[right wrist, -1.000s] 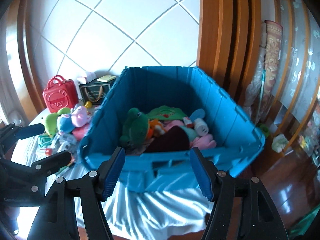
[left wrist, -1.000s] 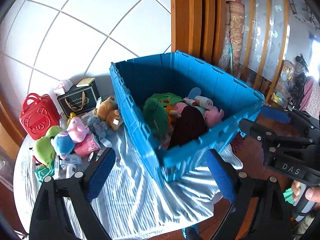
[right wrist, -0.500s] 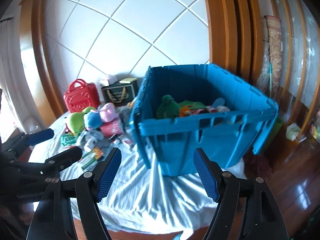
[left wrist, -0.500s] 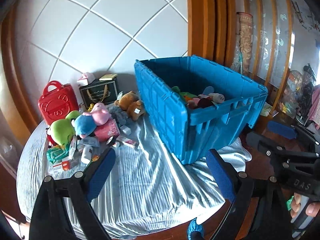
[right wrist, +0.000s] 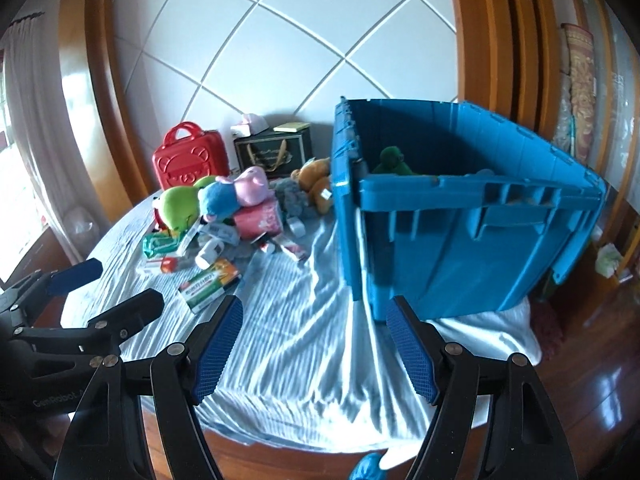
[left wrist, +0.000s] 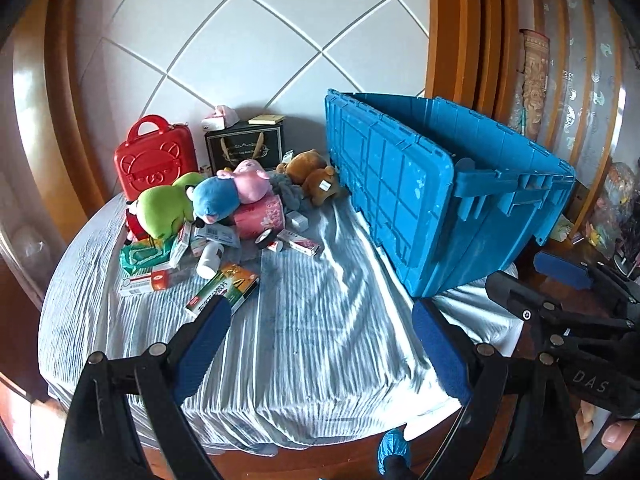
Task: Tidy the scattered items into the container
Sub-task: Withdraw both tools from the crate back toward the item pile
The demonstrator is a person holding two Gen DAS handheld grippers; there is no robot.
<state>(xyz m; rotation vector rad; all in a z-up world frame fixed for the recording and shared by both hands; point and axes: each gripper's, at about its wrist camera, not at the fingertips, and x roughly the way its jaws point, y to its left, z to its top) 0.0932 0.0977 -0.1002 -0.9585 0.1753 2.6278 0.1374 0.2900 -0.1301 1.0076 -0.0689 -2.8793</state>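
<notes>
Both grippers are black with blue textured pads, silver screws and white lettering.

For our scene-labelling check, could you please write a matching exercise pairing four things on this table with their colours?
Things:
1. carry case with handle
2. storage crate
3. teddy bear beside the crate
4. small bottle lying among the boxes

Colours:
A. brown
B. white
C. red
D. blue

Pairs: 1-C, 2-D, 3-A, 4-B
</notes>
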